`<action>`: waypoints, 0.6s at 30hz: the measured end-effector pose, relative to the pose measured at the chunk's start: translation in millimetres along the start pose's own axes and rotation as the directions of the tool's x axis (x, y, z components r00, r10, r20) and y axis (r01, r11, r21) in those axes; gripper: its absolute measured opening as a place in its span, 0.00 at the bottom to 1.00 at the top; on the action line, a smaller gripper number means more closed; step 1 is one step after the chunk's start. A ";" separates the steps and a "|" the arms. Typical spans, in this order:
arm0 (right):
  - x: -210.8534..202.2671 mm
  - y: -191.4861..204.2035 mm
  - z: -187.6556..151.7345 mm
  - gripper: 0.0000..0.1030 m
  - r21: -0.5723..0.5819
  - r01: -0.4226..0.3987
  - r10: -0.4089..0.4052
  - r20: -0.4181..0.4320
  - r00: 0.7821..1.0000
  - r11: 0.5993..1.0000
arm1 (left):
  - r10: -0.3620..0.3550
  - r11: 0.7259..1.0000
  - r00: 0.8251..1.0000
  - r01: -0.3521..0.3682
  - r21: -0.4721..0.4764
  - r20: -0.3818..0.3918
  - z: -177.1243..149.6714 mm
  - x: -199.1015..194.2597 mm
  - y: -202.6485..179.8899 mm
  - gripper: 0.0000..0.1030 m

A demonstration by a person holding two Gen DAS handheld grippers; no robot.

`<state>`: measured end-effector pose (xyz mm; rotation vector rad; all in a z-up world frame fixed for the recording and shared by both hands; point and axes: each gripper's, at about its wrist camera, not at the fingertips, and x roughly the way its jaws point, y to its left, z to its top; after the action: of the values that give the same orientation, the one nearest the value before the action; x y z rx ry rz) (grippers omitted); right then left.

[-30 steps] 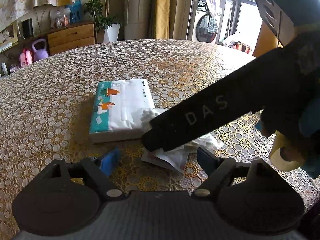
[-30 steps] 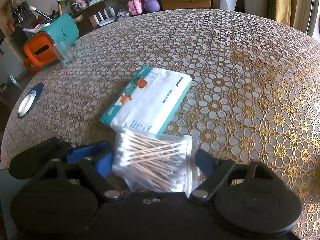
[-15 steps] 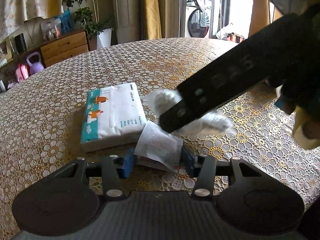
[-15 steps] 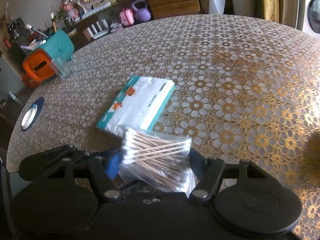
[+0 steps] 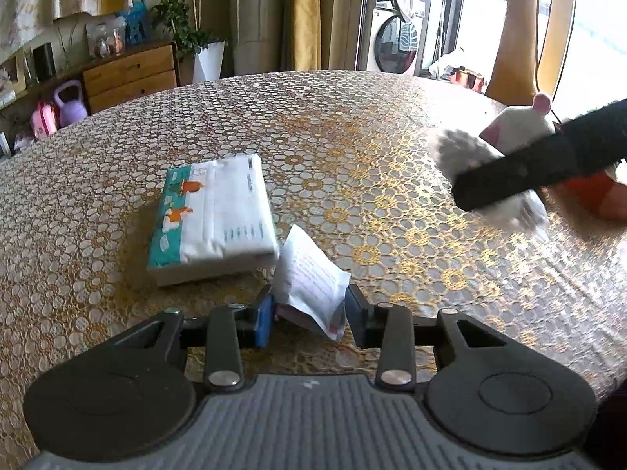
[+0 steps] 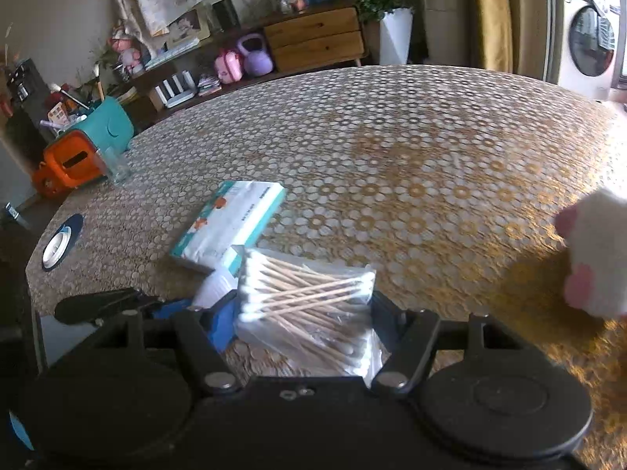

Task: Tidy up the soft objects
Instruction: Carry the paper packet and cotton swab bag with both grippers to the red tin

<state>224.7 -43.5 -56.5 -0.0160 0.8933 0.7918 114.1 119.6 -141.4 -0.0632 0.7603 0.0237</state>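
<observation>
My left gripper (image 5: 308,315) is shut on a small white paper packet (image 5: 309,280) and holds it just above the table, beside the white and teal tissue pack (image 5: 213,213). My right gripper (image 6: 303,323) is shut on a clear bag of cotton swabs (image 6: 309,307), lifted off the table. The same bag shows blurred in the left wrist view (image 5: 466,152), far right, under the right gripper's black finger (image 5: 548,156). The tissue pack also shows in the right wrist view (image 6: 229,227). A white and pink plush toy (image 6: 595,258) lies at the table's right.
The round table wears a gold floral lace cloth (image 6: 392,156). An orange and teal box (image 6: 86,149), a glass (image 6: 115,164) and a dark coaster with a white disc (image 6: 58,241) stand at its left edge. The plush toy also shows in the left wrist view (image 5: 517,127).
My left gripper has shut on the paper packet and lifted it. My right gripper has carried the swab bag up and away to the right, off the spot beside the tissue pack.
</observation>
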 end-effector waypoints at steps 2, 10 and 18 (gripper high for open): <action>-9.2 -4.1 -4.9 0.66 0.007 0.007 -0.007 0.007 1.000 1.000 | -0.008 1.000 1.000 0.008 0.005 0.006 3.0 -5.3 -4.8 0.36; -52.0 -16.2 -21.9 0.66 0.026 0.040 -0.041 0.048 0.998 0.999 | -0.062 0.998 0.998 0.061 0.023 0.028 18.1 -28.7 -32.3 0.36; -100.1 -24.0 -31.7 0.66 0.020 0.090 -0.091 0.106 0.990 0.996 | -0.145 0.989 0.989 0.143 0.042 0.043 50.6 -51.0 -64.3 0.37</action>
<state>180.9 -132.3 -14.1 -0.0003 0.7915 0.6947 114.8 58.8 -66.5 -0.0804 0.7084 -0.1266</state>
